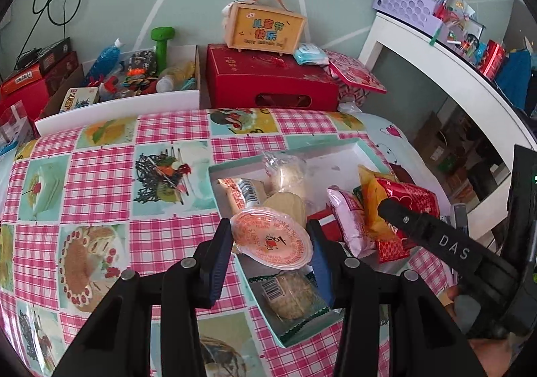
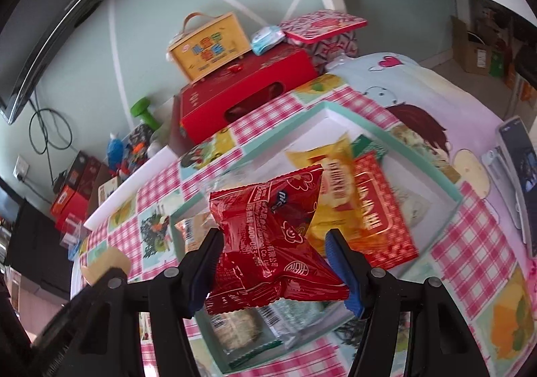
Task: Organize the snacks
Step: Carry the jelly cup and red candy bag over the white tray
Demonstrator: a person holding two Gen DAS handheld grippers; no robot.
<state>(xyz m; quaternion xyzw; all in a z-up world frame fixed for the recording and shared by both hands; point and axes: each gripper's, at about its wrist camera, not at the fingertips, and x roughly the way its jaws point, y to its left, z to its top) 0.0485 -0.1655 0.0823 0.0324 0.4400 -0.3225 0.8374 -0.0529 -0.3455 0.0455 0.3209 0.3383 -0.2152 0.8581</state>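
Note:
A shallow mint-rimmed white box point(image 1: 285, 150) point(image 2: 396, 139) lies on the checked tablecloth and holds several wrapped snacks. My left gripper point(image 1: 272, 236) is shut on a round jelly cup with an orange-pink foil lid point(image 1: 271, 237), held over the box's near part. My right gripper point(image 2: 272, 244) is shut on a red snack packet point(image 2: 268, 239), held above the box; it also shows in the left wrist view point(image 1: 411, 201). In the box lie a yellow packet point(image 2: 332, 182), a flat red packet point(image 2: 379, 209), a pink packet point(image 1: 349, 219) and clear-wrapped biscuits point(image 1: 292, 296).
Behind the table stand a red gift box point(image 1: 268, 78) with a yellow handled case point(image 1: 266, 26) on it, a cardboard box of odds and ends point(image 1: 134, 75) and a white shelf point(image 1: 436, 51). A phone point(image 2: 522, 182) lies at the table's right edge.

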